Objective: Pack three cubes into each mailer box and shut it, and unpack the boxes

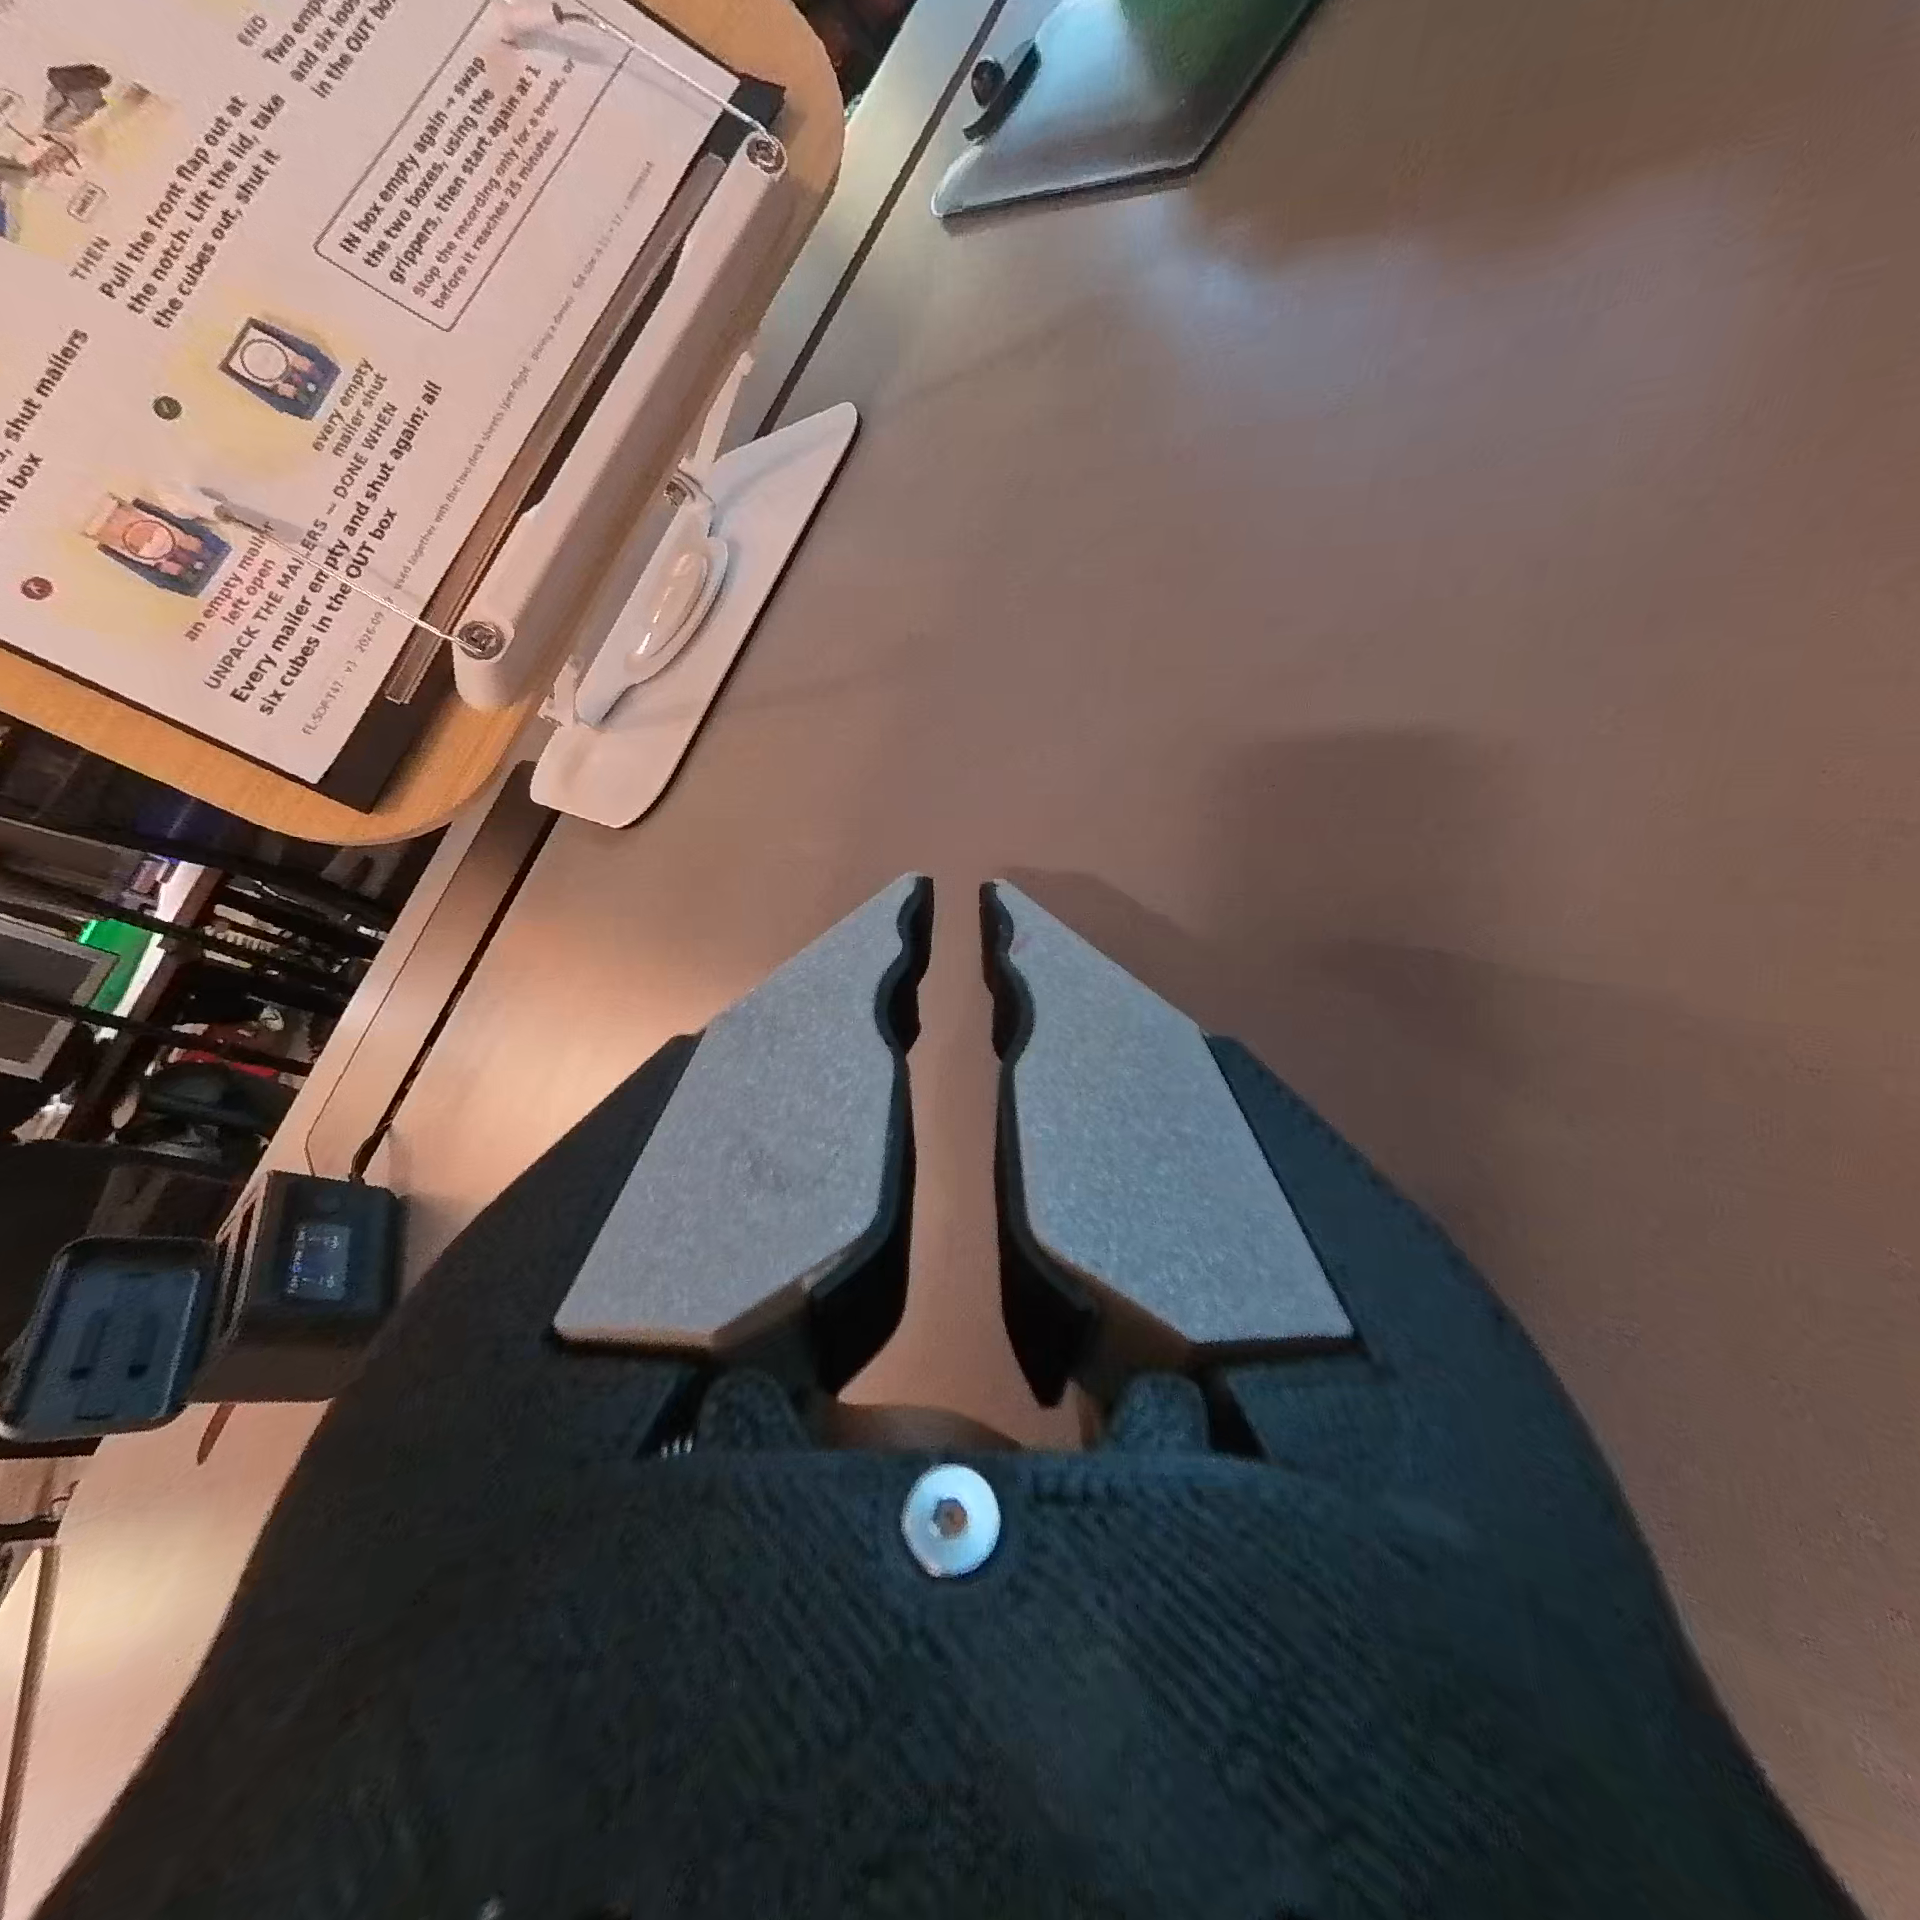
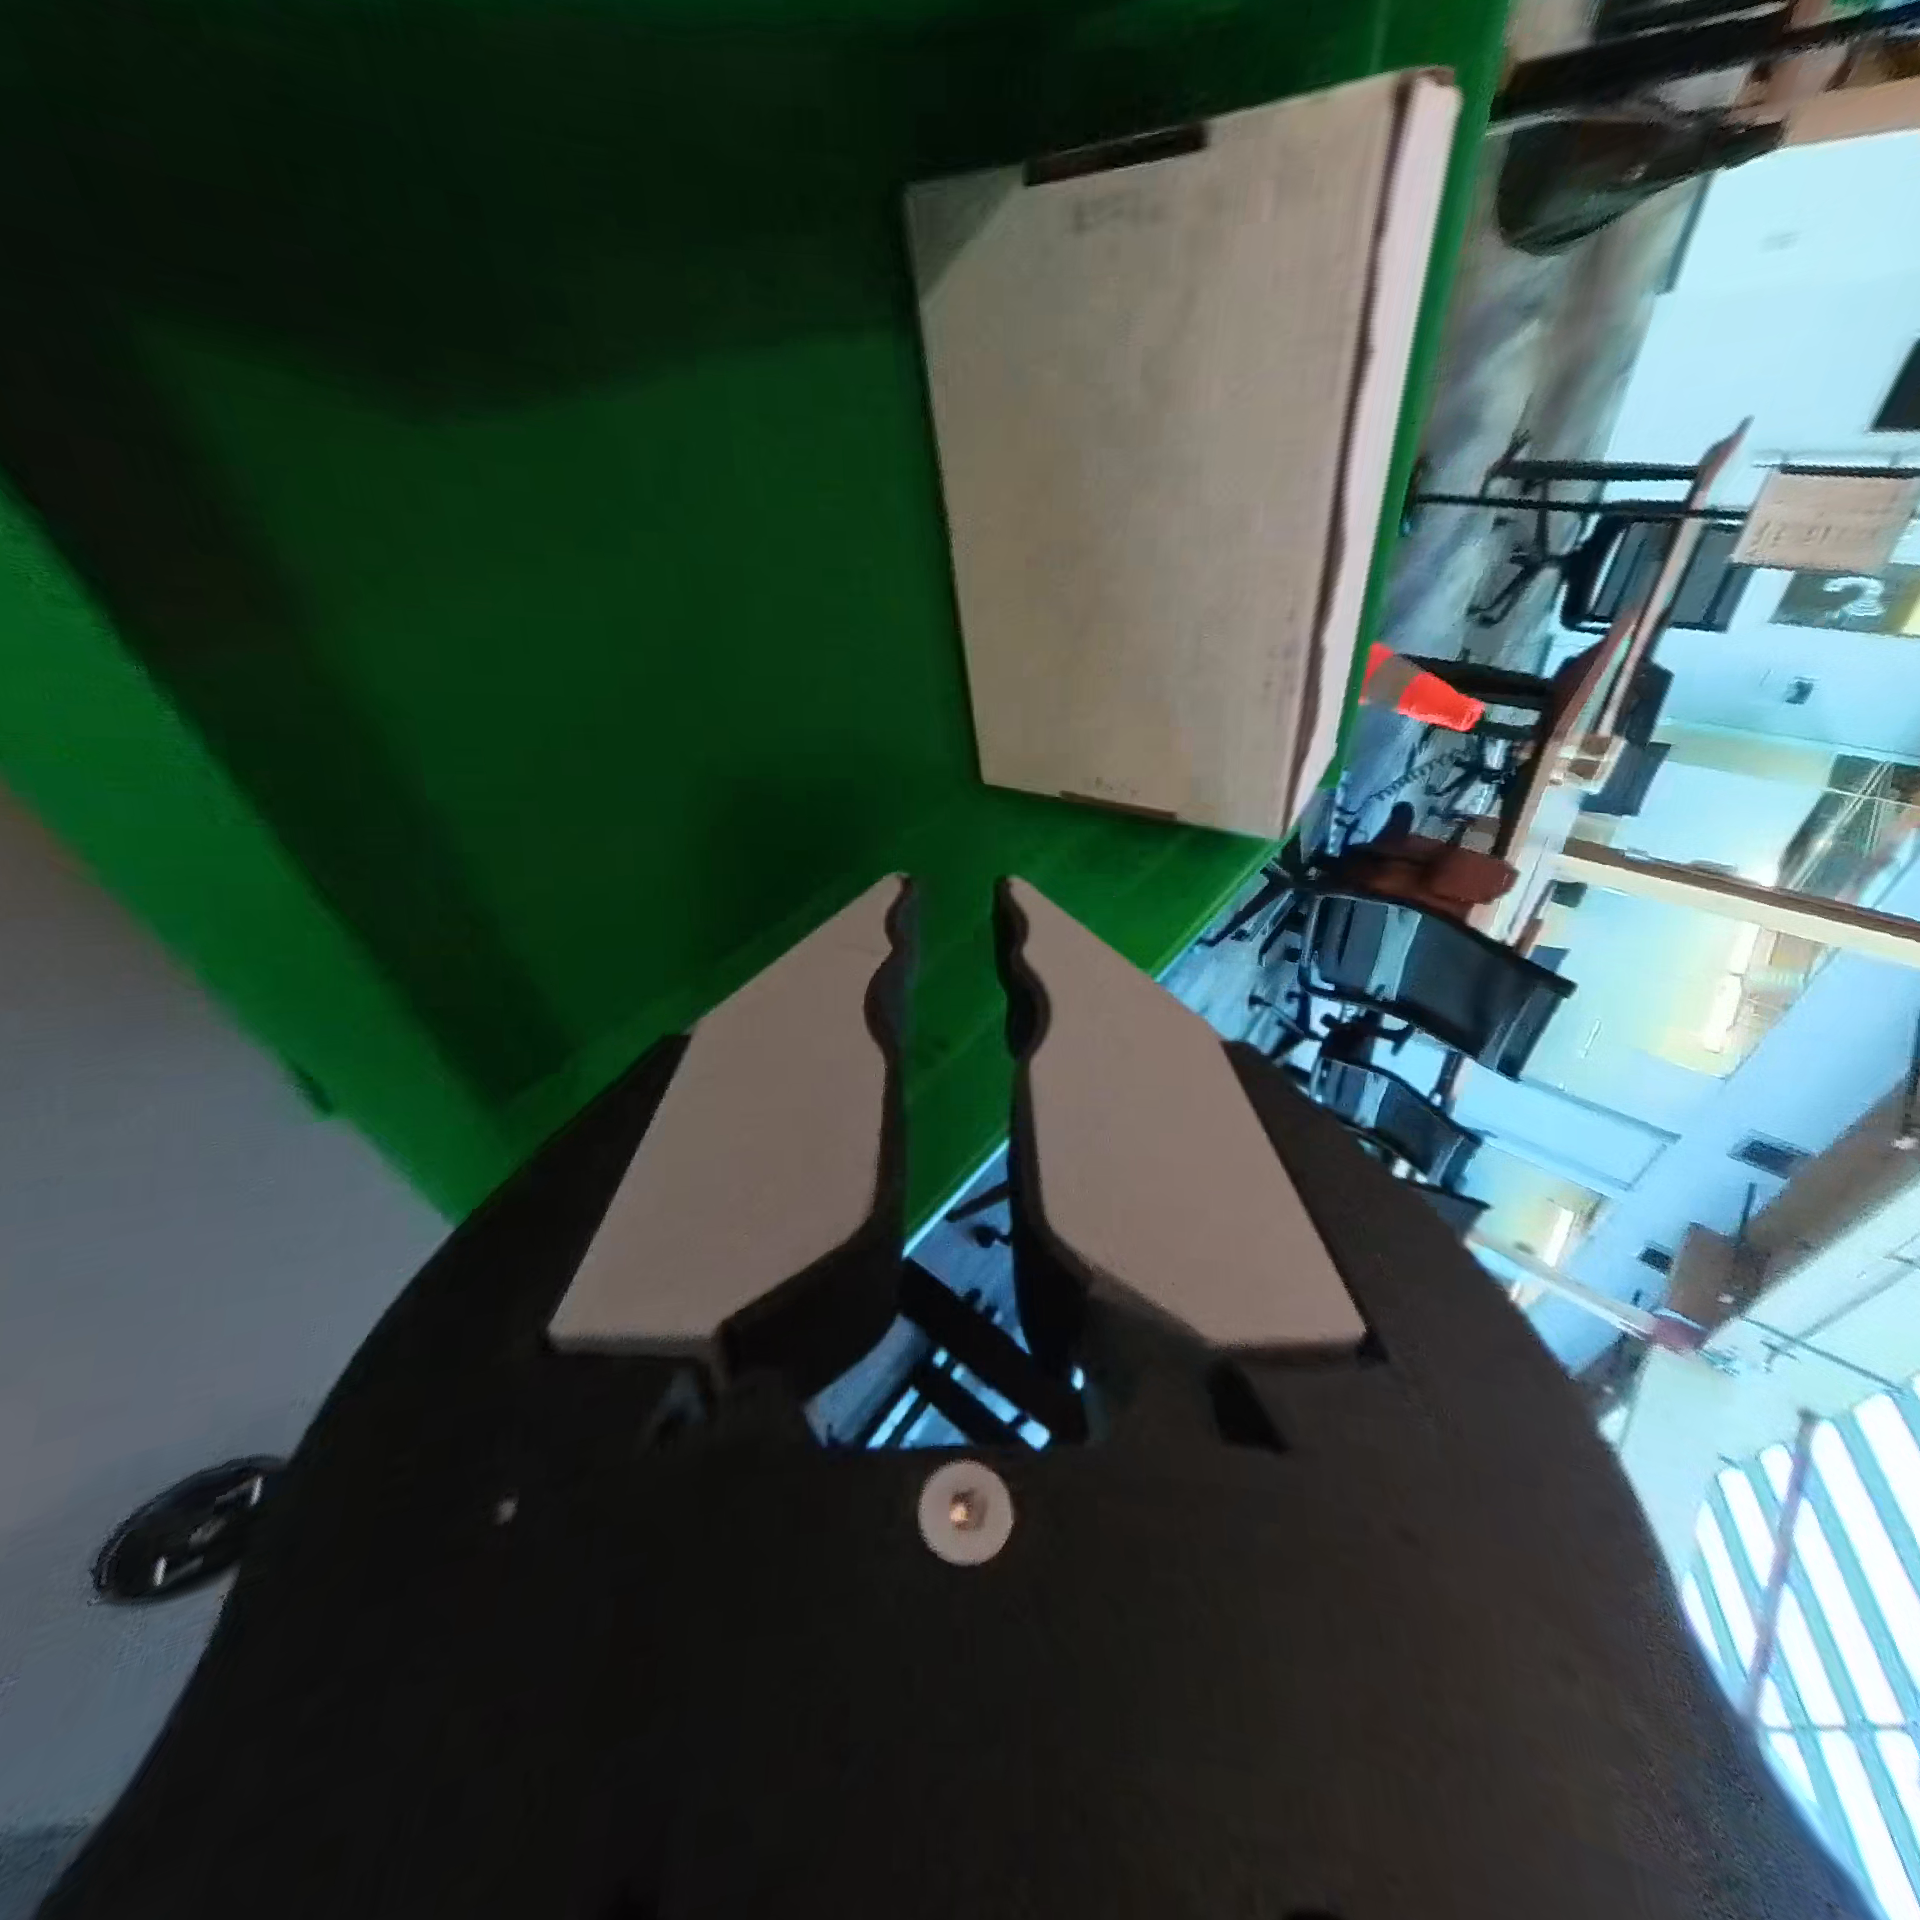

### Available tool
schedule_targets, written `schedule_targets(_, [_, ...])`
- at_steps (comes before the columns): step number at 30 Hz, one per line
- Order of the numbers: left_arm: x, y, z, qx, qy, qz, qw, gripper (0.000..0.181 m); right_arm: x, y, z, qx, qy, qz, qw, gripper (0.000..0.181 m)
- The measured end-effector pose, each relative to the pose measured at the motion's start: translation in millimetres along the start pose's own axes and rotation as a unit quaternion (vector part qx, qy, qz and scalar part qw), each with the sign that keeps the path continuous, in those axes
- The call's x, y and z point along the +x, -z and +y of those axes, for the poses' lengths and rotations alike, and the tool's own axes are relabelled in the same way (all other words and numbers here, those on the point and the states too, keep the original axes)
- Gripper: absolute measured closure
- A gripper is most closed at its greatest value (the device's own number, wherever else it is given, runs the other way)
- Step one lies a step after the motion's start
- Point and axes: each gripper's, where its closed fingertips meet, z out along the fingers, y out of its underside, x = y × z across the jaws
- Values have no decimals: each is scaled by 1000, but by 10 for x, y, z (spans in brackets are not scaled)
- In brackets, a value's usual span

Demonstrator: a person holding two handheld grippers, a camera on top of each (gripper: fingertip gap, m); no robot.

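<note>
Fingers [image 2: 1122, 1101] of the right gripper [image 2: 954, 883] stand nearly together, a narrow slit between the tips and nothing held. They hang over the floor of a green bin [image 2: 520, 623]. A shut mailer [image 2: 1153, 468] lies flat on that floor, ahead of the tips and slightly to their right, apart from them, its lid uppermost. Its near edge runs roughly across the line of the fingers, and its longer side runs away from them. The edge bearing the layered flaps faces right in this view, toward the bin's open rim. Whether that edge carries the front flap cannot be told from here.

The left gripper [image 1: 956, 883] also has its fingers [image 1: 769, 1122] nearly closed, with a thin gap and nothing between them. It points over a bare brown table [image 1: 1455, 727]. An instruction sheet [image 1: 312, 364] in a white stand [image 1: 665, 613] lies ahead to its left. No mailer or cube shows in the left wrist view.

The right gripper is judged the nearer to the mailer. Any next move on it probably calls for the jaws to widen first, then for a short advance forward and rightward to the flap edge. No cubes are visible, so the contents of the mailer cannot be told.
</note>
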Motion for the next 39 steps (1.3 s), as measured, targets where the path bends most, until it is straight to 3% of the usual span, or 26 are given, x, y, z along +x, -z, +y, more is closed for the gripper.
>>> schedule_targets(1, [-6,2,0,0,2,-1,1000,174,34,38,-25,-1,2,7,1000,168])
schedule_targets(4, [-16,2,0,0,7,-1,1000,174,591,192,-243,48,-54,142,987,181])
schedule_targets(6, [-17,-7,7,-2,6,-1,1000,174,862,185,-323,51,-102,189,975,181])
schedule_targets(10, [-30,-13,26,-6,5,-5,1000,174,1125,-167,-424,35,-260,188,946,181])
schedule_targets(13, [-54,-10,47,-8,9,-7,1000,175,1155,-504,-567,54,-398,128,907,181])
schedule_targets(16, [-80,-12,66,-9,15,-5,1000,175,1100,-772,-597,44,-456,83,885,181])
schedule_targets(19, [-93,-16,74,-10,22,-2,1000,175,963,-856,-497,16,-451,55,891,181])
schedule_targets(26, [-42,-23,53,-9,14,6,1000,175,565,-406,-345,-27,-381,19,924,181])
schedule_targets(31, [11,-9,2,-4,9,10,1000,175,-205,-180,-149,-108,-312,-118,937,181])
schedule_targets(34, [24,-11,0,-4,10,11,1000,175,-317,-177,-72,-111,-290,-121,943,181])
schedule_targets(39, [2,-6,12,-6,14,7,1000,176,-641,-33,-176,-104,-255,-242,931,181])
